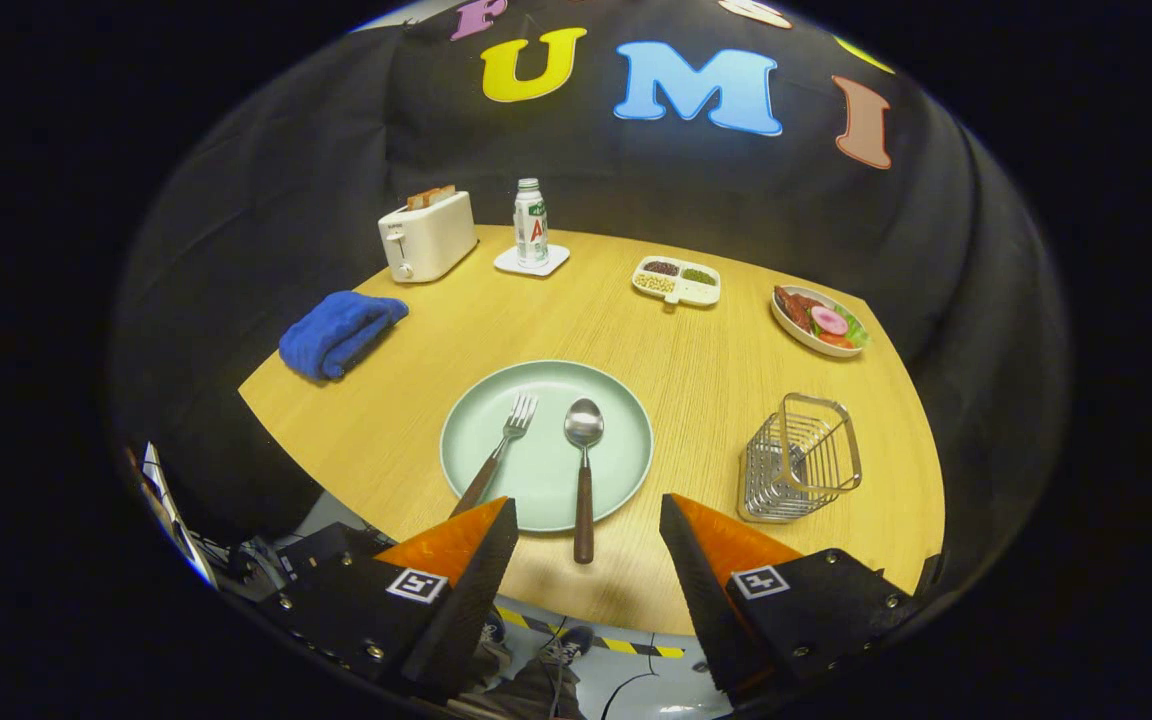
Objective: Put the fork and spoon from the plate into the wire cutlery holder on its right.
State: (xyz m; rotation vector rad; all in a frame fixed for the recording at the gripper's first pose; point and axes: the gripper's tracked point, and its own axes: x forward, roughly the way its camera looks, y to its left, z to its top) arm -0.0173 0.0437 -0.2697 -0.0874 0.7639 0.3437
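Blue towel (339,333) far left of plate, toaster (426,236) and bottle (531,223) beyond it. Pale green plate (626,410) at table's near edge. Fork (496,455) on plate's left half, tines away from gripper, long axis leaning slightly, handle toward left finger. Spoon (584,475) just right of fork, bowl pointing away, handle straight back over plate's near rim. Gripper (588,520) spread wide, holding nothing, 2 fingers flanking spoon handle, apart from it. Wire cutlery holder (801,458) right of plate, upright. Snack tray (677,281), food bowl (820,321) beyond.

Cloth-walled booth (286,200); set dining table (716,370)
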